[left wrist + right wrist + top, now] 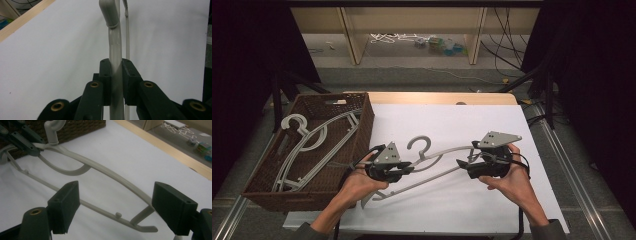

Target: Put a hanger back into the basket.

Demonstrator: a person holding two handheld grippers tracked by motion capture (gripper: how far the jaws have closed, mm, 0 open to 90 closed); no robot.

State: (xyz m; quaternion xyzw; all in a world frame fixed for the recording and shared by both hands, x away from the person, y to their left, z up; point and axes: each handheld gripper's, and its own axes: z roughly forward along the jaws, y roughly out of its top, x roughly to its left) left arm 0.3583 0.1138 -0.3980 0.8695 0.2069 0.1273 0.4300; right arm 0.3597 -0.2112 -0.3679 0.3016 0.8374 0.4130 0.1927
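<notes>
A grey plastic hanger (427, 180) lies across the white table top (452, 120), hook pointing away from me. My left gripper (409, 169) is shut on its upper arm just beside the hook. In the left gripper view the two pads of the left gripper (116, 72) press on the hanger's arm (115, 50) from both sides. My right gripper (462, 165) is at the hanger's right end. In the right gripper view its jaws (119, 207) stand wide open, with the hanger's end (112, 176) between the pads and touching neither. Farther off in that view is the left gripper (37, 151) on the hanger.
A brown wicker basket (362, 125) stands at the table's left edge and holds several more grey hangers (312, 145). Its wall (80, 127) is just behind the hook. A wooden strip (437, 97) runs along the table's far edge. Dark curtains flank both sides.
</notes>
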